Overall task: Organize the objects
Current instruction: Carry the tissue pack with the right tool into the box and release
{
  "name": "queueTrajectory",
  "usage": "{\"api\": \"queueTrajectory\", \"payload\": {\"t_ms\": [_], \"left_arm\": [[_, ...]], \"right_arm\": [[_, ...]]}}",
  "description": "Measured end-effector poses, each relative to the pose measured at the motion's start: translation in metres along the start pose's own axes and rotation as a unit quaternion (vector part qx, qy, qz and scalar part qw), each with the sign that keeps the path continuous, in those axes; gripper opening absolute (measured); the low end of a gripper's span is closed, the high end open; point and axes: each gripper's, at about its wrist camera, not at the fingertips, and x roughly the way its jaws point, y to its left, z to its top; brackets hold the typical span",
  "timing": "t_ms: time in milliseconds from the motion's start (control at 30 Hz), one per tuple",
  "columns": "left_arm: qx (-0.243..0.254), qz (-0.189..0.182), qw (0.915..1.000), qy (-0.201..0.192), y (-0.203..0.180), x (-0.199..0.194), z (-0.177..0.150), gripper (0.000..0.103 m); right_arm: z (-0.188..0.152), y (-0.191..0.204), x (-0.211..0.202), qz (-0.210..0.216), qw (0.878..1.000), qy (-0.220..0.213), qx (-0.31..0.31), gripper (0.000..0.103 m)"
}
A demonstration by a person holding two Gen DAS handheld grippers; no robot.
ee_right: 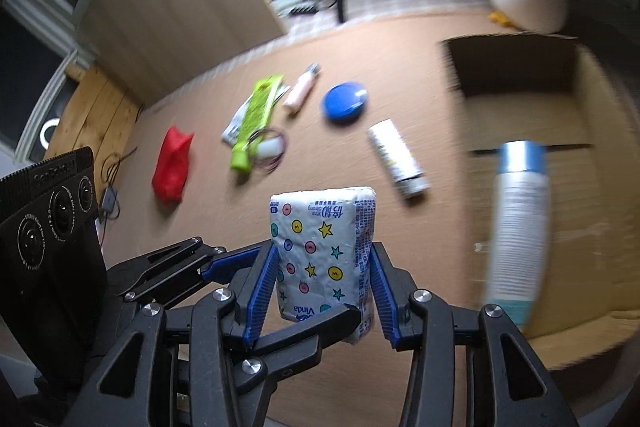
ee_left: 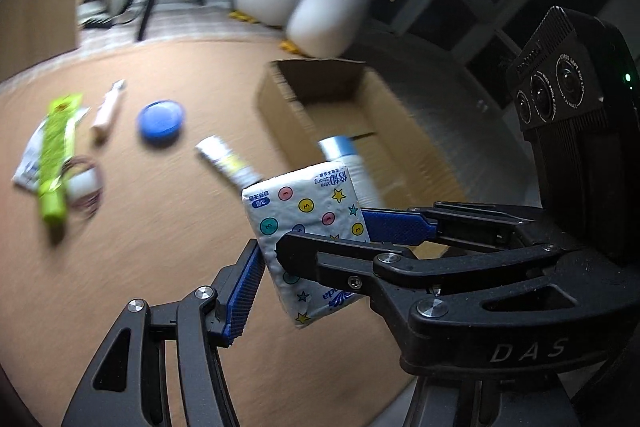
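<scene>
I hold the tissue pack (ee_right: 324, 239) clear of the table (ee_left: 140, 247) with both tools. My right gripper (ee_right: 324, 247) pinches it across its narrow sides, one ribbed blue pad on each. My left gripper (ee_left: 320, 247) crosses that grip and bears on the printed faces. The pack is light, soft and compressible, and its film wrap is slick. Its corners dent easily, so grip the mid-body with flat pad contact, never a corner or the end seal. Use moderate pressure, because too hard a squeeze bulges the wrap and lets the pack slide out. The cardboard box (ee_right: 520, 67) lies at 2 o'clock from the pack, and I judge it to be the destination. A spray can (ee_right: 516, 227), blurred, appears to lie in it already. The right wrist view shows both right pads seated on the pack. It also shows a red pouch (ee_right: 172, 167) at 10 o'clock, which is absent from the left wrist view. The left wrist view shows my near pad against the pack's edge at 7 o'clock, but the right tool hides my far finger. It alone shows the heads of the penguin plush toys (ee_left: 332, 7) at 12 o'clock.
</scene>
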Motion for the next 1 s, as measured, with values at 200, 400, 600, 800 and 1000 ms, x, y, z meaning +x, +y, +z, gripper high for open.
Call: {"api": "queueTrajectory", "payload": {"t_ms": [200, 400, 600, 800, 1000], "left_arm": [[0.018, -0.032, 0.9993, 0.009, -0.041, 0.033, 0.019, 0.061], [0.031, -0.049, 0.9981, 0.020, -0.075, 0.065, 0.033, 0.061], [0.042, -0.047, 0.9975, 0.030, -0.092, 0.084, 0.037, 0.060], [0.053, -0.032, 0.9973, 0.040, -0.096, 0.089, 0.036, 0.075], [0.061, -0.018, 0.9974, 0.033, -0.090, 0.080, 0.034, 0.080]], "right_arm": [[-0.002, -0.047, -0.033, -0.018, 0.999, -0.028, 0.035, 0.042], [-0.003, -0.091, -0.055, -0.035, 0.996, -0.045, 0.063, 0.042], [-0.002, -0.117, -0.059, -0.042, 0.995, -0.049, 0.080, 0.042], [-0.004, -0.125, -0.060, -0.053, 0.994, -0.047, 0.080, 0.043], [-0.003, -0.128, -0.068, -0.078, 0.991, -0.071, 0.087, 0.062]]}}
